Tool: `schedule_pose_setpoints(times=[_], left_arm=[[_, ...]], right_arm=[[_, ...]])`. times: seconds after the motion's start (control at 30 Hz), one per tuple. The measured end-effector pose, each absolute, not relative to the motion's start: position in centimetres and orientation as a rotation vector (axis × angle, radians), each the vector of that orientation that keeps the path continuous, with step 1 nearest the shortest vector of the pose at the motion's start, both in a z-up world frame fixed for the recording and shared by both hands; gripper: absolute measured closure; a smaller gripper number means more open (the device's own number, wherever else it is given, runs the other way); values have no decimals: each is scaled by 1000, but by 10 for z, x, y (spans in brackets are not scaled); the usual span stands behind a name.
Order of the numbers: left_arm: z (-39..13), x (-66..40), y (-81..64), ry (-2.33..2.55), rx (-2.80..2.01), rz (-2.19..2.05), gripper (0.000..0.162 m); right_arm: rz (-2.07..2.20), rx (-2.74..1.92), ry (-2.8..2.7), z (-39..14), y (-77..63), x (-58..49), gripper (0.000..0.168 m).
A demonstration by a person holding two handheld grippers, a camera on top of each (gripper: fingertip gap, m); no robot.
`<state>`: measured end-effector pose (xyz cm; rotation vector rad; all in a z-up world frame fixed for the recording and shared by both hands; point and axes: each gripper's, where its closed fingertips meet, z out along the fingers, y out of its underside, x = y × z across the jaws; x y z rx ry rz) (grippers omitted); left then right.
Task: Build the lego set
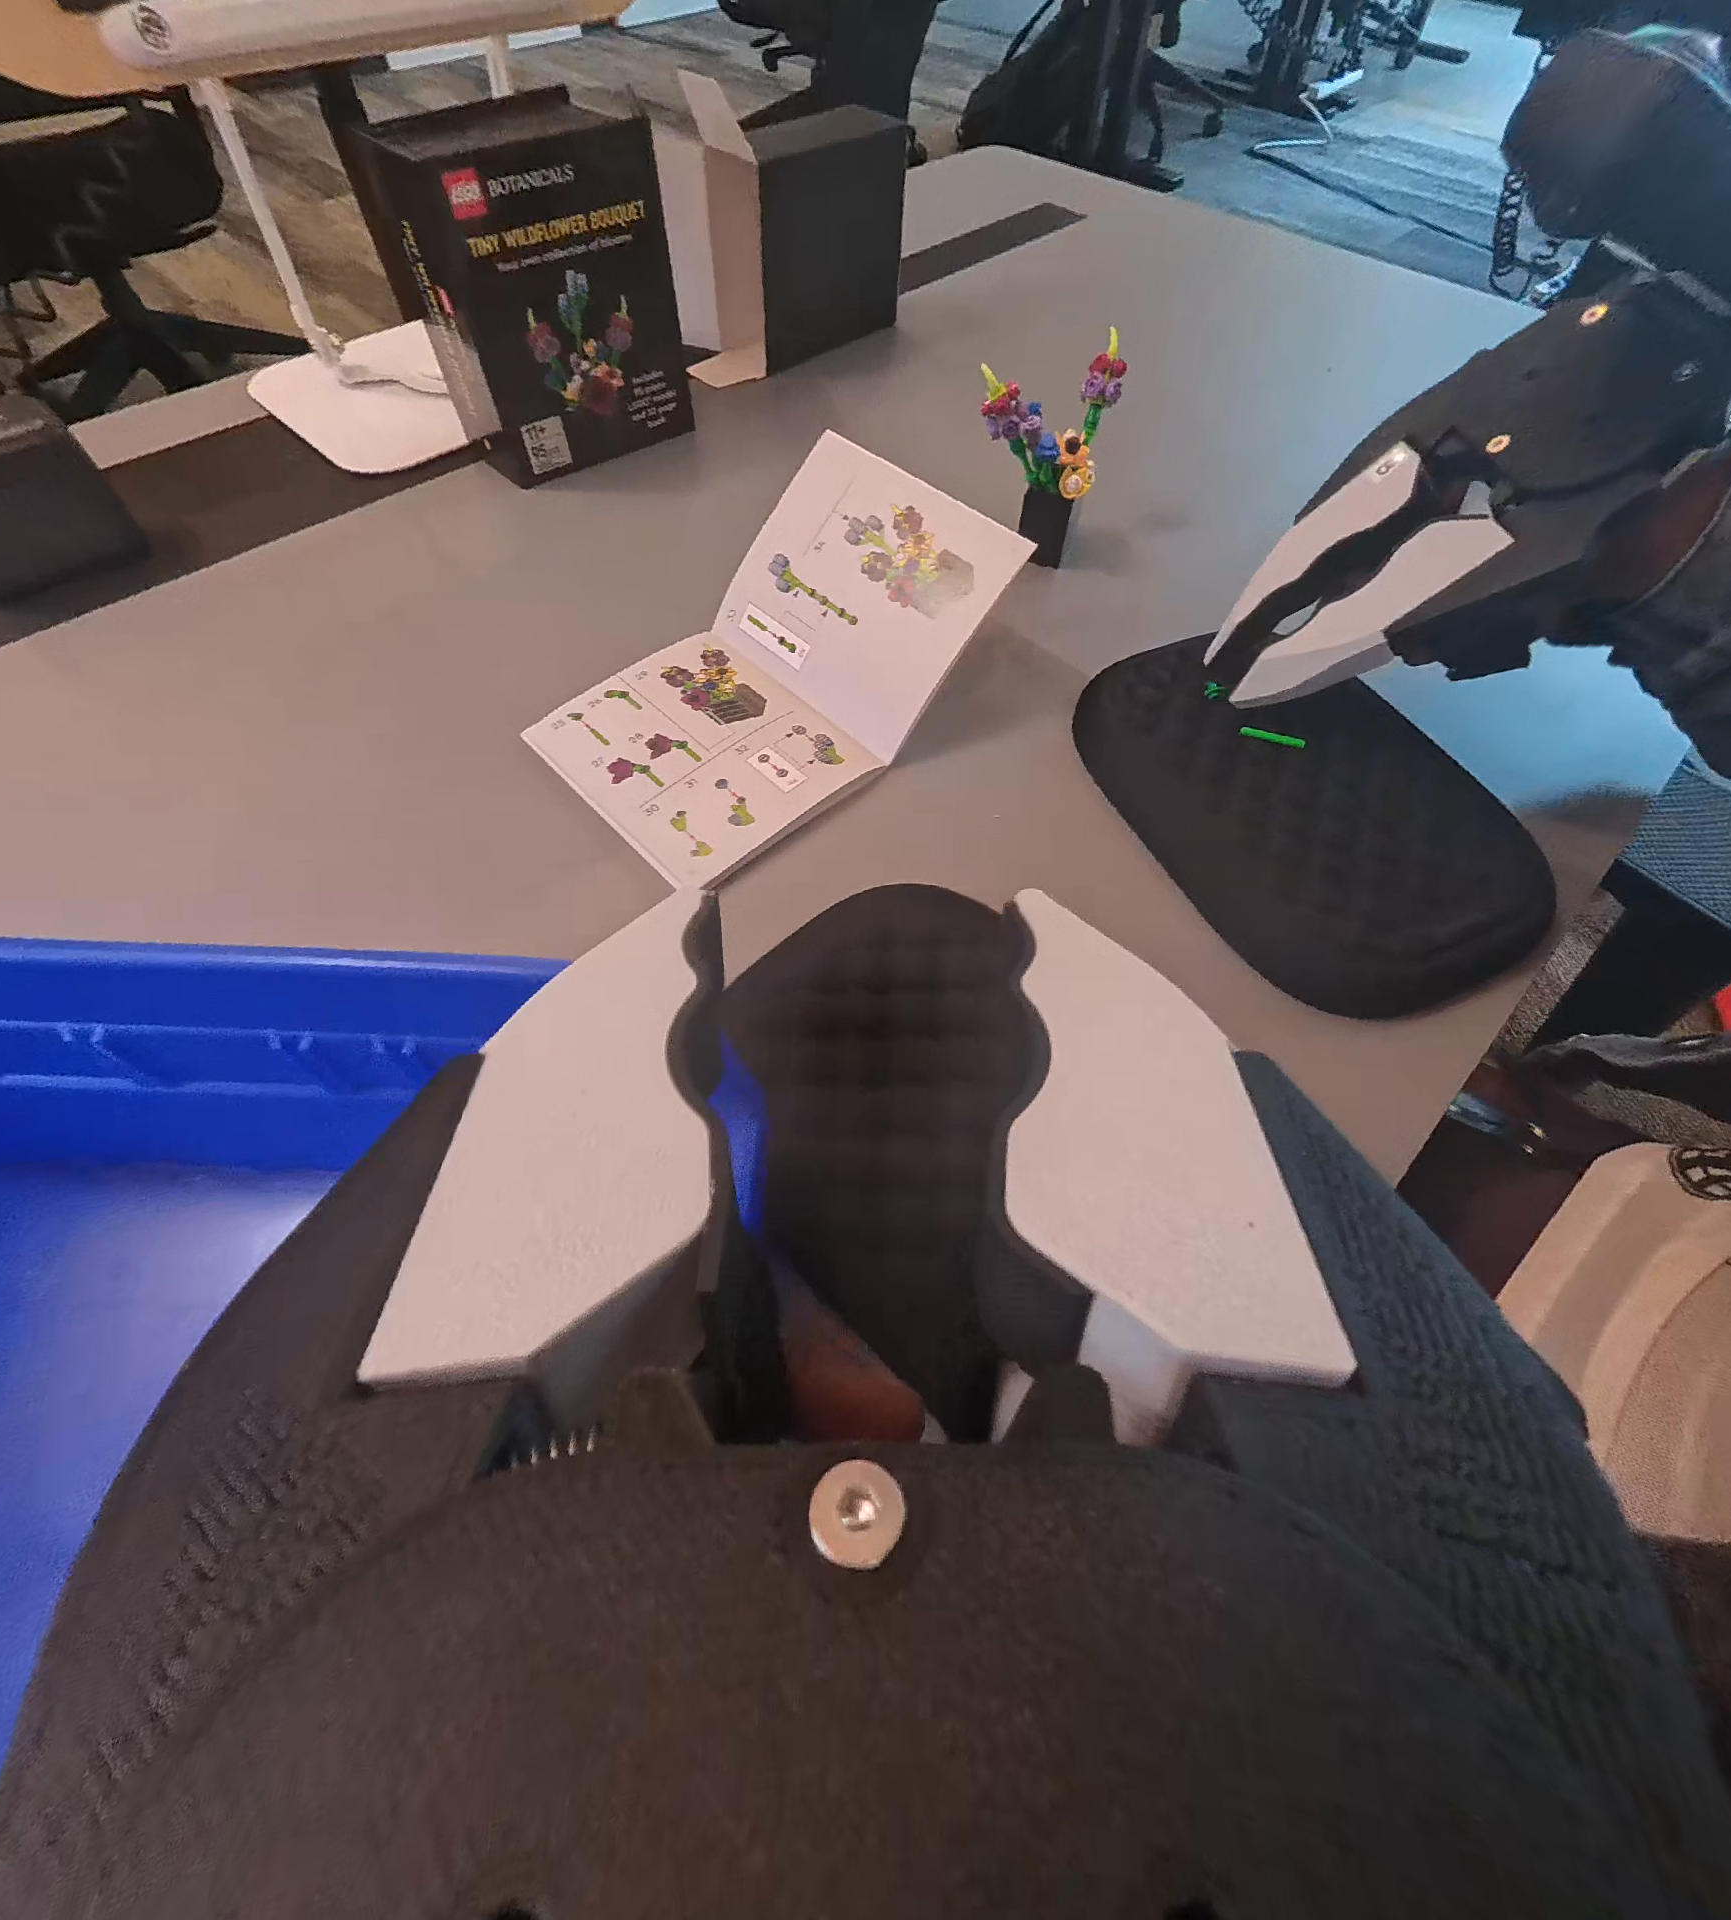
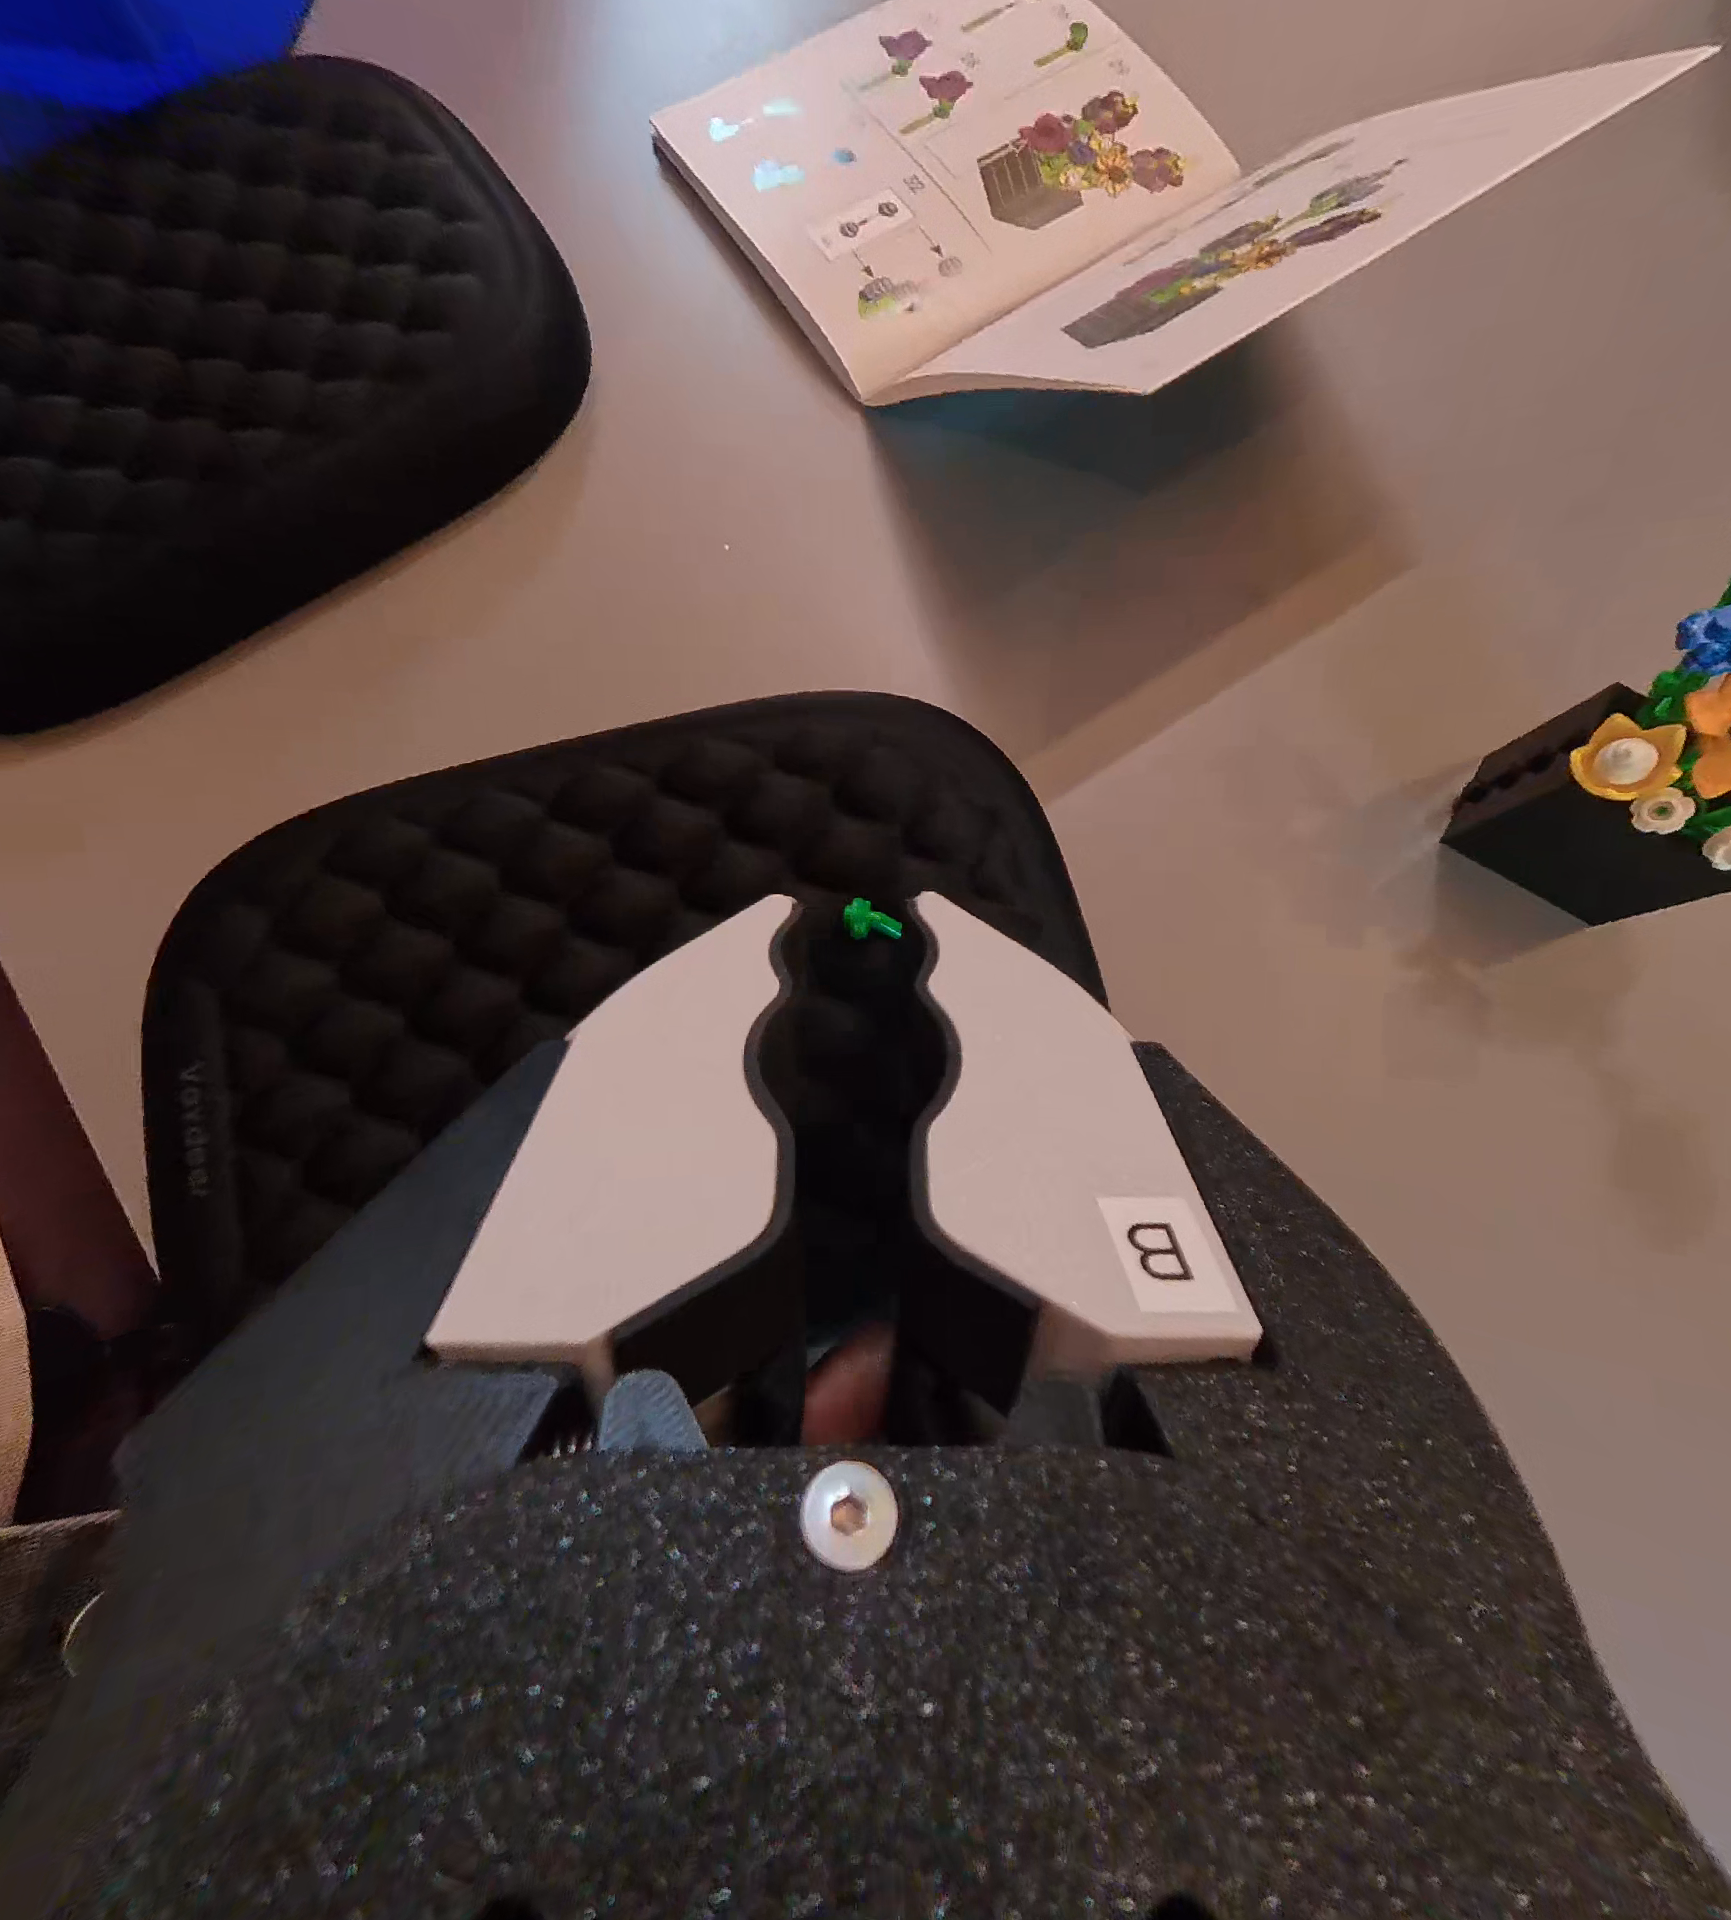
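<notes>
The partly built lego bouquet stands in a black brick pot on the grey table; it also shows in the right wrist view. My right gripper is open, tips low over a black padded mat, with a small green lego piece lying between the tips. In the left wrist view the right gripper points down at that piece, and a green rod lies beside it on the mat. My left gripper is open and empty above a second black mat.
An open instruction booklet lies mid-table, also in the right wrist view. The set's box and a white lamp base stand at the back. A blue bin sits at the left. The table edge runs along the right. My right fingertips sit around 25 centimeters from my left ones.
</notes>
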<state>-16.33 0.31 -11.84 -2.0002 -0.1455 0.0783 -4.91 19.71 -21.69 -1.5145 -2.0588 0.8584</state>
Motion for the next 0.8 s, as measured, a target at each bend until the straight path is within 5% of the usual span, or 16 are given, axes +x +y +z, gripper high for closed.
schedule_pose_setpoints(times=[0.33,0.8], left_arm=[[-108,-210,-53,-222,-2127,325,110],[-172,-267,-88,-62,-2743,349,123]], right_arm=[[1047,-1317,-1884,-188,193,-61,150],[1420,-1215,-1548,-162,180,-79,149]])
